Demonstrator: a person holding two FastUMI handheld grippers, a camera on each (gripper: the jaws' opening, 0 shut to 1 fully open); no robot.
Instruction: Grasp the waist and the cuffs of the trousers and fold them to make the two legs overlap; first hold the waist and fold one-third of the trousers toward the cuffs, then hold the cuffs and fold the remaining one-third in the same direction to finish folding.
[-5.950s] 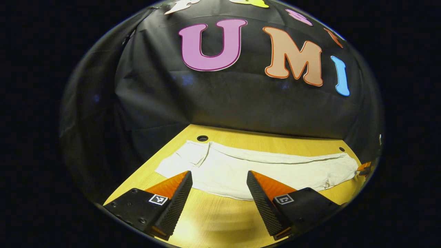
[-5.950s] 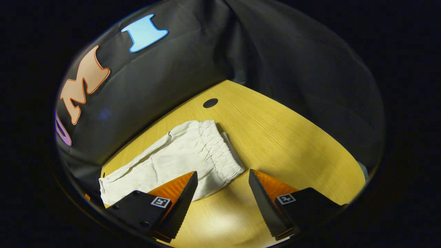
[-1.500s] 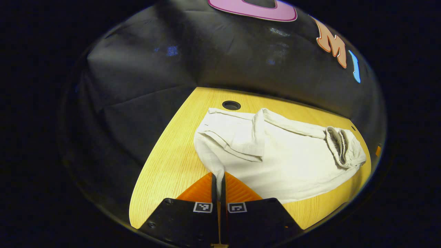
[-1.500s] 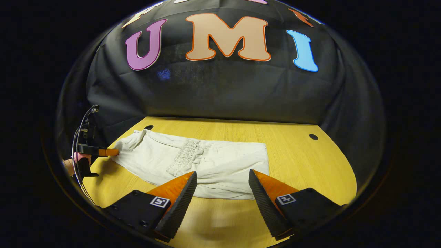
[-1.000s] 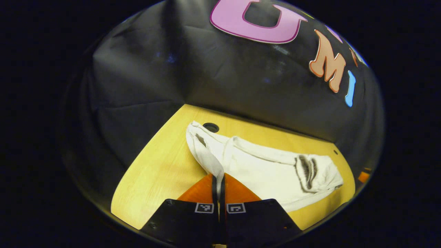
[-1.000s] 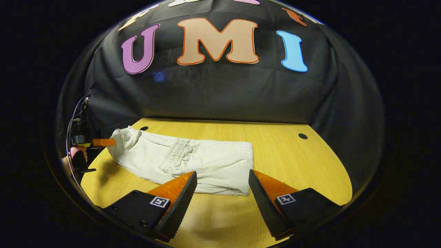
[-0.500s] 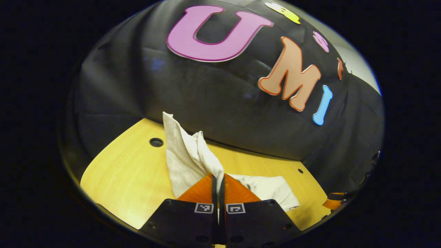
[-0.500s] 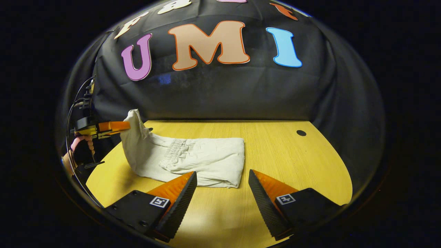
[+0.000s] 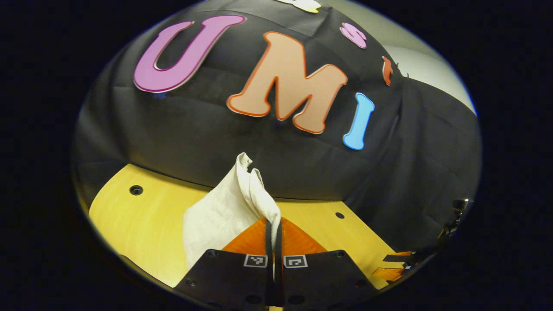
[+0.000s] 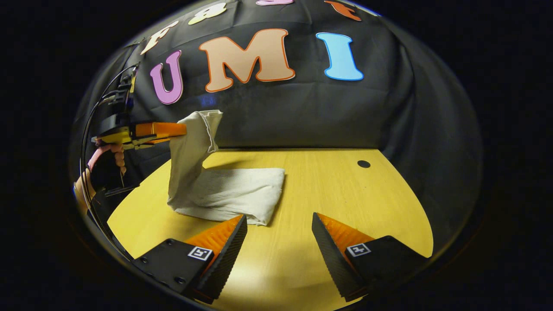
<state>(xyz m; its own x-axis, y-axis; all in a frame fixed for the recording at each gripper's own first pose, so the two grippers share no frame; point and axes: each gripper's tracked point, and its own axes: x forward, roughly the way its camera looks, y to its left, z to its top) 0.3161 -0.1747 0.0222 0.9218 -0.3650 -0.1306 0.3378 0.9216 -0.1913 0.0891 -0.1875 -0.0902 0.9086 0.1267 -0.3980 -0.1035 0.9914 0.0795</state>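
The left claw [image 9: 273, 226] is closed on the cuff end of the trousers [image 10: 224, 190], holding that end raised above the counter [image 10: 345, 194]; which cuff layers are clamped is hard to tell. The rest of the trousers lies folded on the counter, long axis across the right gripper view. The right claw [image 10: 278, 235] is wide open, holds nothing, and sits just beside the folded edge.

The tabletop [image 10: 345, 203] is looking like yellow wood-grain laminate with a rounded front edge, backing right up against the black cloth wall. A small round hole [image 10: 363, 164] is sitting near its far right side. The folded part of the off-white trousers [image 10: 233, 192] is lying flat on the left half, with one end lifting up off the surface.
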